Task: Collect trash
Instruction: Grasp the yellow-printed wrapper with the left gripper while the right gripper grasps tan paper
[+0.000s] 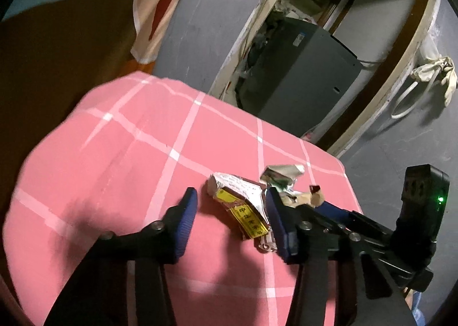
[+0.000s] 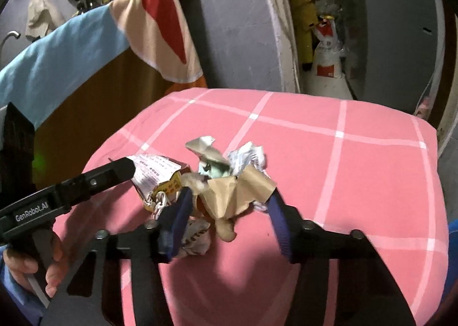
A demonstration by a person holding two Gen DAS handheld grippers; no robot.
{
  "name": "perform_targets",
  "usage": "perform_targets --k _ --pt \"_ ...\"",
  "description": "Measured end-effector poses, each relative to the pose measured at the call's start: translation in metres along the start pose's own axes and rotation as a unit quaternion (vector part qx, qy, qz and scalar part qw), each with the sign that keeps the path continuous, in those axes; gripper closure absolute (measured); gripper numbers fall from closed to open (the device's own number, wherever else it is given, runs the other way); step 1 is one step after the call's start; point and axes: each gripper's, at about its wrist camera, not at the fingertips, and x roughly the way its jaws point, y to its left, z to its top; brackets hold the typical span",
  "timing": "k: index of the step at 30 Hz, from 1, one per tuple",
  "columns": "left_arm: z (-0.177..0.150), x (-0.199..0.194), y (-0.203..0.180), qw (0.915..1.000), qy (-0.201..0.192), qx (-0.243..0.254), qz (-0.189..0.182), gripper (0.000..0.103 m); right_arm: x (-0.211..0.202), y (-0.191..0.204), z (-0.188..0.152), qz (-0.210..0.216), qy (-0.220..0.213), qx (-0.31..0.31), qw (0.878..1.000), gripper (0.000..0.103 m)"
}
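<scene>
A small heap of trash lies on a pink checked cloth (image 1: 114, 154). In the left wrist view a crumpled wrapper with yellow labels (image 1: 243, 206) lies between the open fingers of my left gripper (image 1: 232, 220), with silver foil (image 1: 282, 173) behind. In the right wrist view my right gripper (image 2: 229, 208) is open around crumpled brown paper (image 2: 237, 194). White and green wrappers (image 2: 229, 160) lie behind it. The printed wrapper (image 2: 154, 174) lies to the left. The left gripper (image 2: 86, 183) comes in from the left, held by a hand.
The pink cloth (image 2: 357, 168) covers a raised rounded surface with drop-offs on all sides. A brown cabinet draped in blue and striped cloth (image 2: 86, 45) stands left. A grey appliance (image 1: 300, 68) and bags sit in a doorway behind.
</scene>
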Motion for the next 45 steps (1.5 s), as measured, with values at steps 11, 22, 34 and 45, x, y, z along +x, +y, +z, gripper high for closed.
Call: perform_targets --k 11,22,34,45 --pt "0.001 -0.010 -0.004 0.9998 0.000 -0.017 -0.013 0.083 -0.005 0.000 -0.006 0.003 -0.009 0.001 1.000 0.080" --pt "-0.003 -0.037 -0.014 0.9993 -0.037 0.001 -0.003 0.086 -0.032 0.006 -0.018 -0.004 -0.059 -0.014 0.998 0.094" --pt "-0.019 -0.051 -0.034 0.9985 -0.047 0.024 -0.011 0.086 -0.060 0.012 -0.041 0.011 -0.066 -0.021 0.998 0.094" --pt "-0.044 -0.057 -0.027 0.9997 -0.017 0.009 -0.018 0.088 -0.071 0.014 -0.074 0.004 -0.023 -0.025 0.999 0.092"
